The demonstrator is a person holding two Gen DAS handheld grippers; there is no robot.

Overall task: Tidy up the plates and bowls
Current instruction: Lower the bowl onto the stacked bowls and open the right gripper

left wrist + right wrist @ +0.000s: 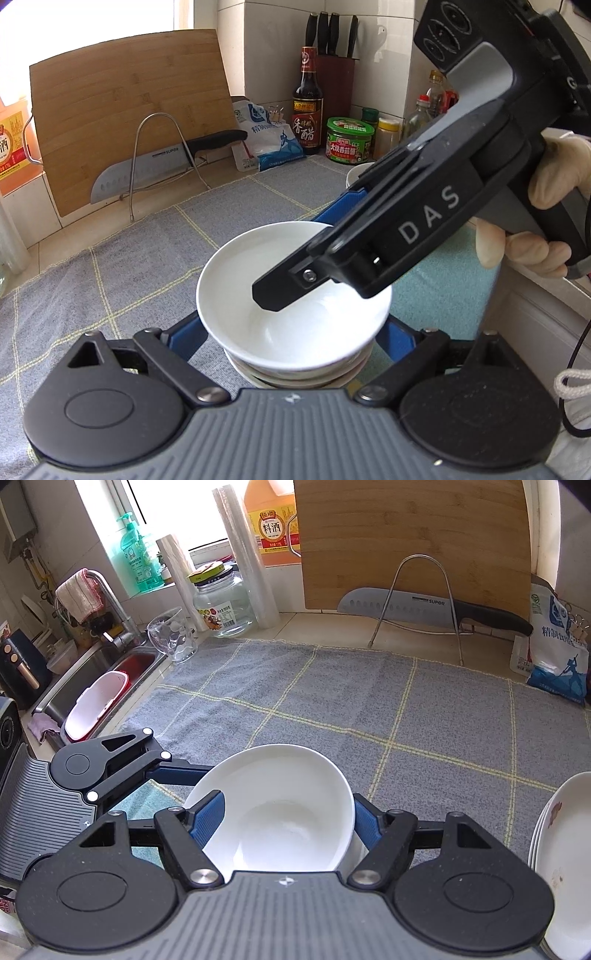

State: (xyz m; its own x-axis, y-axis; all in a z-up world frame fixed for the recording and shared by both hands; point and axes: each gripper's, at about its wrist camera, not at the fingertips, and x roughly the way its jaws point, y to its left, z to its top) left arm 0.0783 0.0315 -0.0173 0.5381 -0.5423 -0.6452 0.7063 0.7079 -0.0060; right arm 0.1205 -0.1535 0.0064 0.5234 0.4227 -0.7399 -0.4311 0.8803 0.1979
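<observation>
Grey checked cloth (332, 701) covered the counter ahead of both tools. Item: white bowl (291, 291), topmost of a stack of bowls (295, 376). Right gripper (288, 819) was clenched on its rim, one finger (208, 819) inside the bowl, the other outside. Left gripper (295, 336) stood wide apart, flanking the stack without visible contact. Stacked plates (561, 849) lay just right of the right tool. Advice: seat the bowl level and centred before letting go.

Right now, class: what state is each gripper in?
Left gripper: jaws wide around the bowl stack; whether they press on it cannot be told.
Right gripper: closed on the top bowl.
</observation>
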